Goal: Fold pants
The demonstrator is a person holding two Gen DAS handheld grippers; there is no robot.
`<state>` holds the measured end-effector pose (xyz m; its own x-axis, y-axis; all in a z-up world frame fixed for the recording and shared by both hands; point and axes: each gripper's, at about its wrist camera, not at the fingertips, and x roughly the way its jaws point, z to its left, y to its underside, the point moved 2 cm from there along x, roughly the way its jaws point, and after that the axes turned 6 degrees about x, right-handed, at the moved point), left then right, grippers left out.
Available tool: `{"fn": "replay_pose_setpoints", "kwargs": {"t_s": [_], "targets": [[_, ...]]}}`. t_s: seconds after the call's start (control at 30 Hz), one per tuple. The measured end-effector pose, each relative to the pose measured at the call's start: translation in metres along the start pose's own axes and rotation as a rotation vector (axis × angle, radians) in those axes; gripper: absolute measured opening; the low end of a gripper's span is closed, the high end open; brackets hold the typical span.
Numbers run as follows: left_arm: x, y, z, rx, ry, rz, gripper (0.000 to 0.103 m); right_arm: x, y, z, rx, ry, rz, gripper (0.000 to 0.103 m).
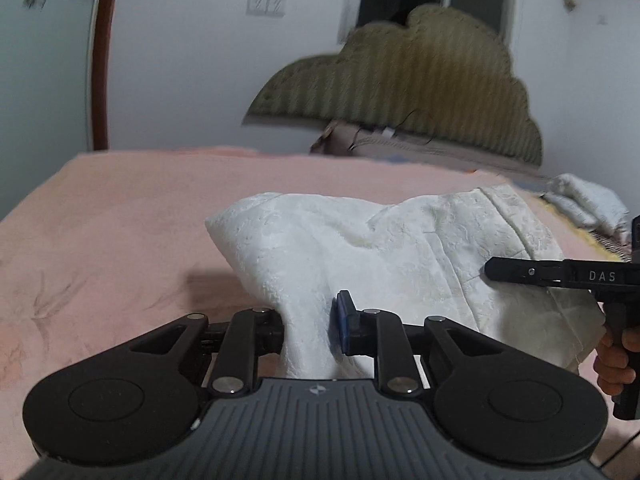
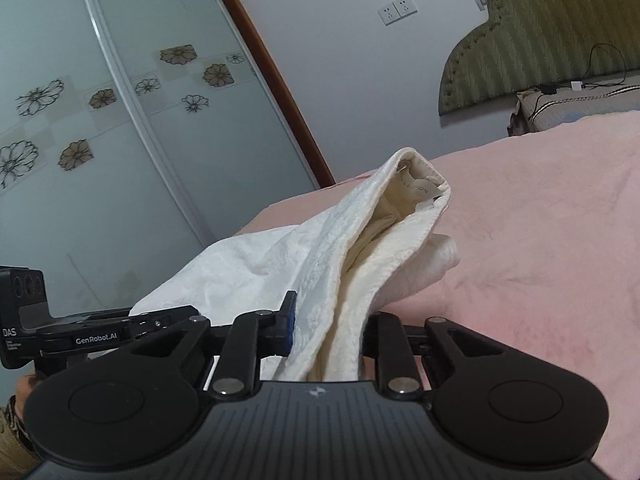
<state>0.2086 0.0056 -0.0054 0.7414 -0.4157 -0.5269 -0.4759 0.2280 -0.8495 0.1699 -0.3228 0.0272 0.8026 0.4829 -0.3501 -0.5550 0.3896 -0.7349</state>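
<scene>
Pink bedspread (image 1: 120,220) fills mid-frame; our left gripper (image 1: 310,326) and right gripper (image 2: 326,330), angled slightly down, each clamp bunched, embossed white pants (image 1: 360,248).

Pink bedspread (image 1: 120,220), olive scalloped headboard (image 1: 400,80), white wall (image 2: 360,80), flower-patterned frosted sliding doors (image 2: 120,120), twin wall sockets (image 2: 398,10)
</scene>
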Motion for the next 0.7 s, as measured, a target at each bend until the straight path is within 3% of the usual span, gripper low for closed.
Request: {"fn": "replay_pose_setpoints", "kwargs": {"t_s": [0.07, 0.13, 0.17, 0.27, 0.3, 0.37, 0.47, 0.5, 0.57, 0.63, 0.7], "targets": [[0.027, 0.011, 0.010, -0.034, -0.010, 0.097, 0.026, 0.025, 0.007, -0.007, 0.009, 0.047, 0.051, 0.021], [0.042, 0.023, 0.018, -0.052, -0.046, 0.146, 0.045, 0.048, 0.017, -0.017, 0.042, 0.147, 0.132, 0.029], [0.041, 0.027, 0.021, -0.068, -0.056, 0.132, 0.057, 0.053, 0.021, -0.024, 0.075, 0.193, 0.151, 0.039], [0.033, 0.029, 0.032, -0.095, -0.124, 0.135, 0.087, 0.038, 0.027, -0.045, 0.222, 0.163, 0.140, 0.051], [0.028, 0.030, 0.034, -0.097, -0.138, 0.137, 0.090, 0.028, 0.028, -0.048, 0.224, 0.184, 0.127, 0.054], [0.014, 0.033, 0.038, -0.119, -0.160, 0.132, 0.090, 0.005, 0.030, -0.047, 0.182, 0.265, 0.070, 0.065], [-0.007, 0.036, 0.032, -0.114, -0.204, 0.123, 0.089, -0.032, 0.036, -0.026, 0.067, 0.402, -0.065, 0.068], [-0.010, 0.037, 0.025, -0.090, -0.217, 0.124, 0.090, -0.041, 0.039, -0.015, 0.008, 0.394, -0.094, 0.068], [-0.011, 0.043, 0.012, -0.024, -0.253, 0.139, 0.091, -0.046, 0.045, 0.005, -0.074, 0.299, -0.092, 0.068], [-0.009, 0.049, 0.000, 0.031, -0.291, 0.135, 0.093, -0.036, 0.055, 0.023, -0.124, 0.195, -0.009, 0.068], [-0.017, 0.050, -0.001, 0.013, -0.300, 0.130, 0.093, -0.018, 0.071, 0.031, -0.172, 0.183, 0.103, 0.068]]}}
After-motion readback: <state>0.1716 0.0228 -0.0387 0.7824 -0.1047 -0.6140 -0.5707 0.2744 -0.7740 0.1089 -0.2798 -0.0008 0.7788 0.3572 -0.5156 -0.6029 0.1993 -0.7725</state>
